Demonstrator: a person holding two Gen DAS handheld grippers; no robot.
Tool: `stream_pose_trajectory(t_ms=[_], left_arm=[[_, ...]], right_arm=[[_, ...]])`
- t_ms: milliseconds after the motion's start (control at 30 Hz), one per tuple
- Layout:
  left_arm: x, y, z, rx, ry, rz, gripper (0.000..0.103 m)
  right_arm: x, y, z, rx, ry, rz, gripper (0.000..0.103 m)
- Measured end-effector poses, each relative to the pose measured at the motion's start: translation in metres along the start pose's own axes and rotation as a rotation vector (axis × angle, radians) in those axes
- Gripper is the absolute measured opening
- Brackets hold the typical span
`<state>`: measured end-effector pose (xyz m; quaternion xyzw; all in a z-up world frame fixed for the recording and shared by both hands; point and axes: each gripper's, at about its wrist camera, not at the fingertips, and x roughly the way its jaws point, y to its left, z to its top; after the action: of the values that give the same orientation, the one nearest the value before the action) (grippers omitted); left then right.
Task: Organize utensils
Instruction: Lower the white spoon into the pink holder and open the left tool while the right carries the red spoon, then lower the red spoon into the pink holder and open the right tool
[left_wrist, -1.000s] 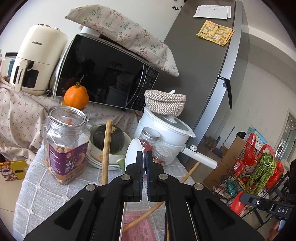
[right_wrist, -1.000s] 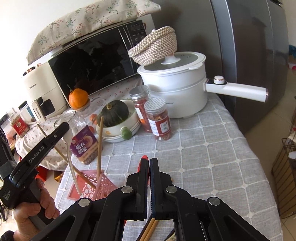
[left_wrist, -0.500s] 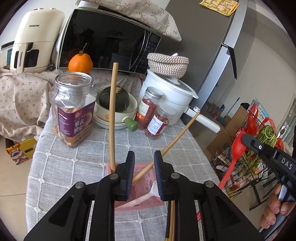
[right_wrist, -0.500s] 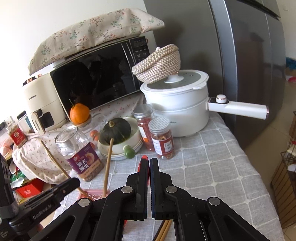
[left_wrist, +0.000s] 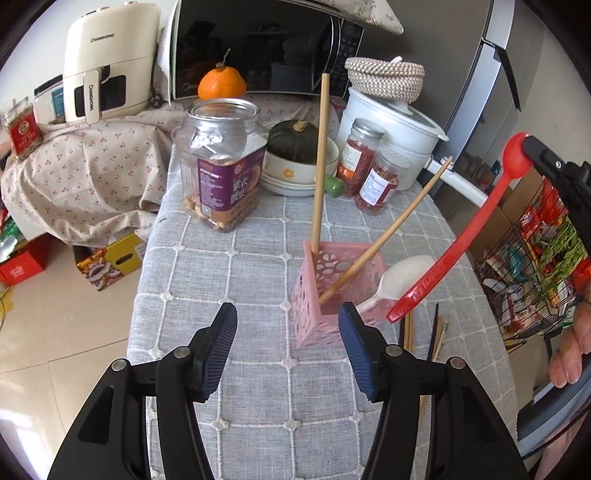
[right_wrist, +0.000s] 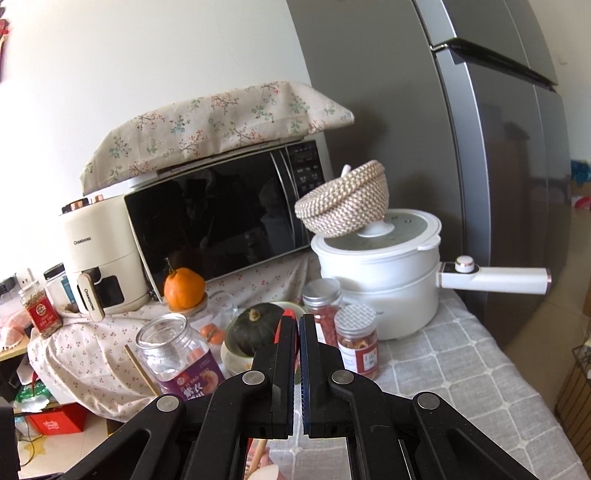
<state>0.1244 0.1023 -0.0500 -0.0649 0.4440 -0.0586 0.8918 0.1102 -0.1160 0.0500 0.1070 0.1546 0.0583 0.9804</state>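
Left wrist: pink basket with chopsticks, white spoon

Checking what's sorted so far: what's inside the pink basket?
In the pink basket: two wooden chopsticks and a white spoon, leaning out. Its bottom is hidden by the walls.

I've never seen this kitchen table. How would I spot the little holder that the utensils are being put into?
Find the table with the grey checked cloth, in front of the microwave. Near its front edge stands a small pink basket with lattice walls. Unlike the jars and pots behind it, it is square and open-topped, with two wooden chopsticks and a white spoon sticking out of it.
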Motion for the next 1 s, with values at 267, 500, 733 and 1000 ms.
stream_pose_trajectory(t_ms=[267, 500, 733, 1000], left_arm=[[0.013, 0.014, -0.015, 0.023, 0.104, 0.063, 0.063], [0.017, 0.016, -0.018, 0.03, 0.127, 0.07, 0.063], [0.013, 0.006, -0.019, 0.055, 0.116, 0.064, 0.065], [0.006, -0.017, -0.025, 0.082, 0.108, 0.034, 0.071]], right_arm=[[0.023, 0.027, -0.017, -0.062, -0.027, -0.027, 0.001], [0.048, 0.038, -0.037, -0.072, 0.013, -0.027, 0.004], [0.05, 0.034, -0.04, -0.039, 0.097, 0.06, 0.039], [0.022, 0.012, -0.025, -0.027, 0.152, 0.094, 0.062]])
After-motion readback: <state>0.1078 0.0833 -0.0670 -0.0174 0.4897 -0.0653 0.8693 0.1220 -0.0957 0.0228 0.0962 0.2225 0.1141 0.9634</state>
